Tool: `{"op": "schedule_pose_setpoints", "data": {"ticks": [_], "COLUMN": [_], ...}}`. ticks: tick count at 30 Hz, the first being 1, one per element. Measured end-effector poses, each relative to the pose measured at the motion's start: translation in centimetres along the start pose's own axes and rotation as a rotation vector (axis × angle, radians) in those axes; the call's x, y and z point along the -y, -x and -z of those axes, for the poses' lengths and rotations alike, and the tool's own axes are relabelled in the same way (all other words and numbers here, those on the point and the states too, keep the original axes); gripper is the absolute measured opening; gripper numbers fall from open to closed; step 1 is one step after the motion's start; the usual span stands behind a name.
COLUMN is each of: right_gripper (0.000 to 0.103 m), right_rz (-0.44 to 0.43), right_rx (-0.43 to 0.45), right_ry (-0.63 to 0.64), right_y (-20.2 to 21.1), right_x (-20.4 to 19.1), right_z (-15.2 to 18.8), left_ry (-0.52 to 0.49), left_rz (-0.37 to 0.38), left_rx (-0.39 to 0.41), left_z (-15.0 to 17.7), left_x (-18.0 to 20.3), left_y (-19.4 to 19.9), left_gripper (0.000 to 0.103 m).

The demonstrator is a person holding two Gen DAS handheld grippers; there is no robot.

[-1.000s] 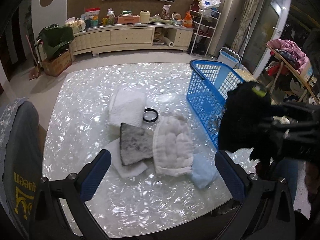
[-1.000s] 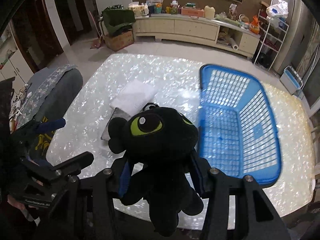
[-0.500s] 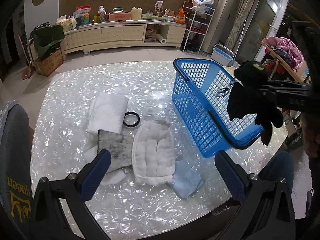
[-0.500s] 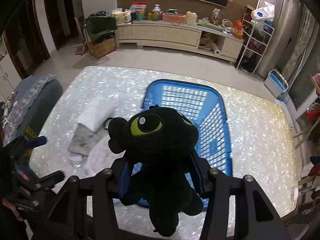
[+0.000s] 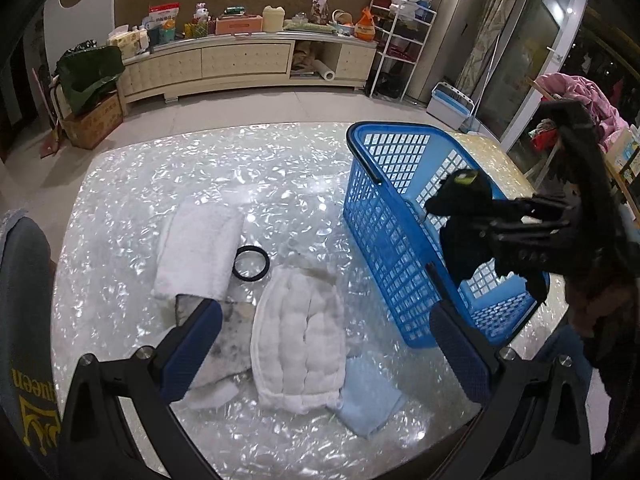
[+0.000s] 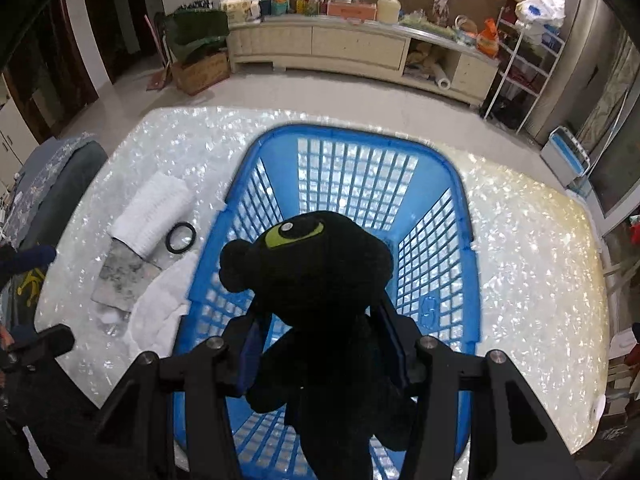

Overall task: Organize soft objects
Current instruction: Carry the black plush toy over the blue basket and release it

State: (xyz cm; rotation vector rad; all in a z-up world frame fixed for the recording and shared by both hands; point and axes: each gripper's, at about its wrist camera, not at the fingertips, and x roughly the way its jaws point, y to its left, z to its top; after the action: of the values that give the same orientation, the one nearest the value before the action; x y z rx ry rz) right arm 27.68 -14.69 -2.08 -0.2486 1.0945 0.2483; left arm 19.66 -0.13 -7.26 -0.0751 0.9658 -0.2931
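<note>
The right gripper [image 6: 320,352] has its jaws pinching the body of a black plush toy with green eyes [image 6: 308,276], blue pads pressed into its sides. The toy hangs over the open mouth of the blue mesh basket [image 6: 464,208], its head above the basket's middle and clear of all four rims; the lower body drops past the near rim out of sight. In the left wrist view the same toy [image 5: 460,216] hangs above the basket's right half, with the far wall and both side walls [image 5: 384,216] apart from it.

The left gripper [image 5: 324,344] has its jaws spread wide with nothing between them, poised over the cloths on the shiny pearl-patterned counter [image 5: 160,168]. Under it lie a quilted white pad [image 5: 298,340], a mottled grey cloth [image 5: 234,332] partly behind the left pad, and a light blue cloth [image 5: 372,404] tucked at the quilted pad's near right corner. Farther back a folded white towel [image 5: 198,248] has a black ring [image 5: 250,263] at its right edge. A bare strip of counter separates the cloths from the basket's left wall. The counter's far half lies bare, as does its right part beyond the basket [image 6: 532,264].
</note>
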Motion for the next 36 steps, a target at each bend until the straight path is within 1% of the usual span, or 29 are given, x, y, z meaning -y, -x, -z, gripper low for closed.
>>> {"op": "schedule_pose_setpoints", "data": {"ticks": [3,5,9,13,15,17,19,23,25,26,27,33,36], "right_gripper": [0.049,0.048,0.049,0.048,0.048,0.049,0.05,0.051,0.056,0.066,0.074,0.093,0.095], "right_rz": [0.011,0.003,-0.008,-0.014,-0.029,-0.011,-0.026,-0.02,-0.028,-0.023,-0.015,0.009,0.012], "right_rx": [-0.034,-0.051,-0.075,-0.111,-0.116,-0.108,-0.12,-0.116,-0.107,-0.104,-0.092,-0.041,-0.029], "right_ry": [-0.004,-0.009,-0.021,-0.019,-0.019,-0.017,-0.015,-0.014,-0.015,-0.012,-0.006,-0.008,-0.018], "right_y": [-1.7,-2.5,-3.5,-4.4,-4.3,-4.0,-4.0,-3.5,-3.0,-2.7,-2.2,0.2,1.0], "right_x": [0.5,0.8,1.2,1.2,1.1,1.0,0.9,0.6,0.9,0.7,0.5,0.0,-0.5], "right_z": [0.0,0.1,0.1,0.2,0.2,0.3,0.5,1.0,1.0,1.1,1.2,1.8,2.4], "left_ry": [0.007,0.008,0.005,-0.004,-0.003,-0.003,-0.003,-0.004,-0.007,-0.008,-0.009,-0.019,-0.027], "left_rz": [0.002,0.003,0.001,-0.002,-0.003,-0.003,-0.005,-0.008,-0.01,-0.01,-0.011,-0.013,-0.009], "left_rx": [-0.013,-0.028,-0.058,-0.071,-0.074,-0.08,-0.081,-0.078,-0.078,-0.077,-0.075,-0.06,-0.054], "left_z": [-0.6,-0.8,-0.9,-1.4,-1.6,-1.7,-1.7,-1.7,-1.5,-1.5,-1.5,-1.2,-1.0], "left_x": [-0.1,0.0,0.1,0.2,0.3,0.3,0.4,0.6,0.7,0.7,0.7,0.9,0.9], "left_y": [-1.2,-2.2,-3.9,-5.0,-5.3,-5.5,-5.5,-5.4,-5.2,-5.1,-4.9,-3.7,-3.2], "left_gripper": [0.103,0.103,0.103,0.103,0.103,0.103,0.103,0.103,0.103,0.103,0.103,0.103,0.103]}}
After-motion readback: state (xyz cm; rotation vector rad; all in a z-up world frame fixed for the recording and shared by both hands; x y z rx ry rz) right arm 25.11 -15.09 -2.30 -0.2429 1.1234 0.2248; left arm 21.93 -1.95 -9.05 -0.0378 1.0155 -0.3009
